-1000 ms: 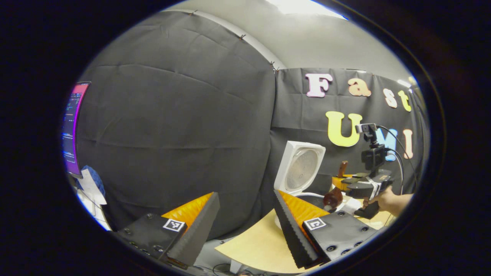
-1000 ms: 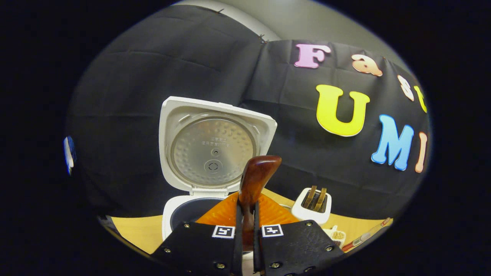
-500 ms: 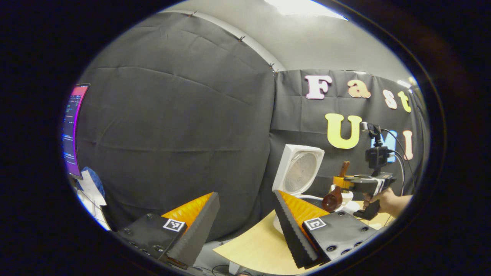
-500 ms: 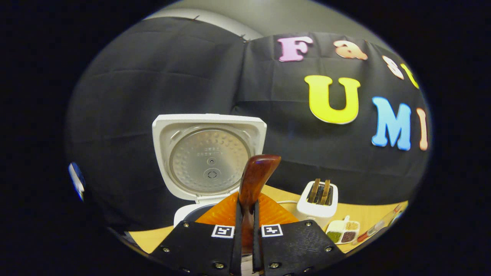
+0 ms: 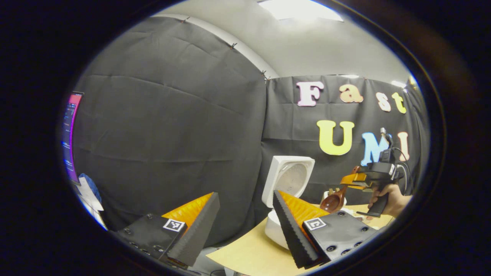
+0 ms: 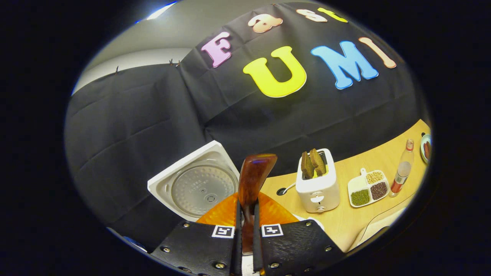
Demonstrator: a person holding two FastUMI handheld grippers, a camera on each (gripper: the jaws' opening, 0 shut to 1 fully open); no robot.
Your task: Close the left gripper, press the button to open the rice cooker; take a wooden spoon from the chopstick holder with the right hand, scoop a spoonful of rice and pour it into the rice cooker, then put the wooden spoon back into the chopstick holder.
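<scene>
Left gripper view: the left gripper [image 5: 245,226] is held with its fingers spread wide, nothing between them. Past its right finger stands the rice cooker [image 5: 285,184], lid raised. Farther right, a hand [image 5: 393,197] holds the right gripper [image 5: 351,180], clamped on the wooden spoon [image 5: 335,199] — bowl hanging down.

Right gripper view: the right gripper [image 6: 245,237] pinches the wooden spoon [image 6: 253,180] handle between both fingers. Left of it sits the rice cooker [image 6: 195,186], lid open; to the right, a toaster [image 6: 317,188] on the table [image 6: 345,222].

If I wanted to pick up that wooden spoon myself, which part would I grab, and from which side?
Grab the wooden spoon by its long, narrow handle, squeezing across it from the two sides, as the right gripper does now. The handle fits between two fingers; the rounded bowl at the far end is wide and needs to stay free for scooping.
</scene>
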